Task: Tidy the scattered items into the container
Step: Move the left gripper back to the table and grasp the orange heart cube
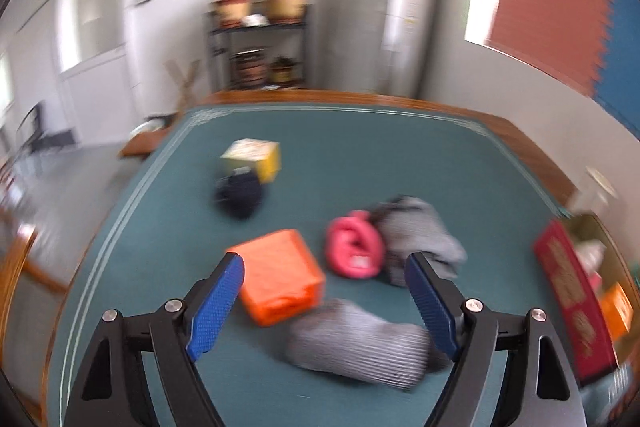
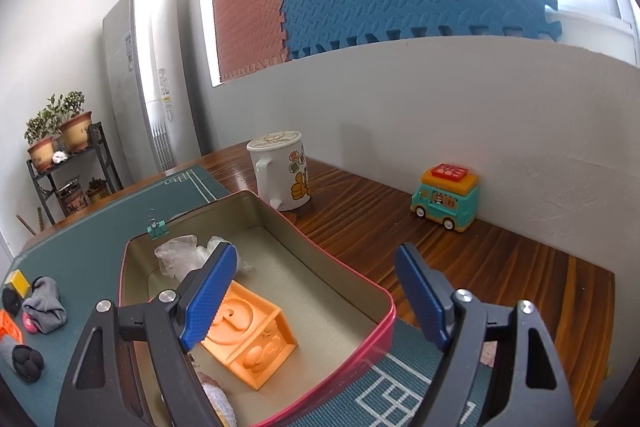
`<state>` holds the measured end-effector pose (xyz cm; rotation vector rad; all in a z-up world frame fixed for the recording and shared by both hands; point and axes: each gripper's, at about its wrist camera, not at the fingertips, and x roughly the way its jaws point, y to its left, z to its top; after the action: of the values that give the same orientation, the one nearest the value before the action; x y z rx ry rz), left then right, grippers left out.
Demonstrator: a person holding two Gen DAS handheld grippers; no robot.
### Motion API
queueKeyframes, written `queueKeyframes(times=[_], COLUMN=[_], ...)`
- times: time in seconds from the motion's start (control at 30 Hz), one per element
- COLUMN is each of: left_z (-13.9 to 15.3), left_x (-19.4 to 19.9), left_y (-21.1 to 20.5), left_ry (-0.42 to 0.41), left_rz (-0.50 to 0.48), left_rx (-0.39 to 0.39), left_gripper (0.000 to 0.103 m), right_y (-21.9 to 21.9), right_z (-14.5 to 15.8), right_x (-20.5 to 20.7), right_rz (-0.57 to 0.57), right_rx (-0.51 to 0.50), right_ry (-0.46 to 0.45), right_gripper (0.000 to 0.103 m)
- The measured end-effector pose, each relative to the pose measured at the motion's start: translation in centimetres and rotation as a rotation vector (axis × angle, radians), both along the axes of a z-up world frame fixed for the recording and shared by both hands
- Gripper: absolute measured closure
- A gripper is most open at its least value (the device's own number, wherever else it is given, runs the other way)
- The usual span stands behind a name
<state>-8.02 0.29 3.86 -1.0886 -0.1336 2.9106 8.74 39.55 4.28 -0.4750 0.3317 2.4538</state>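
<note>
In the left wrist view my left gripper (image 1: 324, 295) is open and empty above the green mat (image 1: 360, 155). Under it lie an orange block (image 1: 280, 279), a grey striped sock (image 1: 360, 347), a pink rolled sock (image 1: 354, 247), a grey cloth (image 1: 420, 231), a dark sock (image 1: 240, 195) and a yellow cube (image 1: 252, 157). The red tin (image 1: 572, 299) is at the right edge. In the right wrist view my right gripper (image 2: 316, 291) is open and empty over the red tin (image 2: 360, 279), which holds an orange block (image 2: 248, 343) and a crumpled plastic bag (image 2: 180, 255).
A teal binder clip (image 2: 156, 227) is clipped on the tin's far rim. A white cartoon mug (image 2: 282, 171) and a toy van (image 2: 446, 197) stand on the wooden table (image 2: 500, 267) by the wall. A plant shelf (image 1: 260, 43) stands beyond the table.
</note>
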Motion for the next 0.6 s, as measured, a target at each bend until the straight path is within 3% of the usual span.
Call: queueKeyframes(times=[0.13, 0.37, 0.6], left_z=[-1.8, -4.5, -6.3], left_x=[-1.3, -3.3, -4.7], left_y=[-1.4, -1.1, -2.6], left_ry=[-0.038, -0.091, -0.135], left_rz=[0.071, 0.105, 0.133], left_rx=[-0.002, -0.059, -0.030], left_gripper=[0.019, 0.019, 0.022], right_y=[-0.9, -2.5, -3.1], right_z=[0.0, -0.1, 0.0], right_x=[0.0, -0.5, -0.7], right_rz=[0.003, 0.029, 0.036], right_rx=[0.007, 0.035, 0.066], right_ry=[-0.001, -0.016, -0.017], right_gripper=[0.019, 0.019, 0.019])
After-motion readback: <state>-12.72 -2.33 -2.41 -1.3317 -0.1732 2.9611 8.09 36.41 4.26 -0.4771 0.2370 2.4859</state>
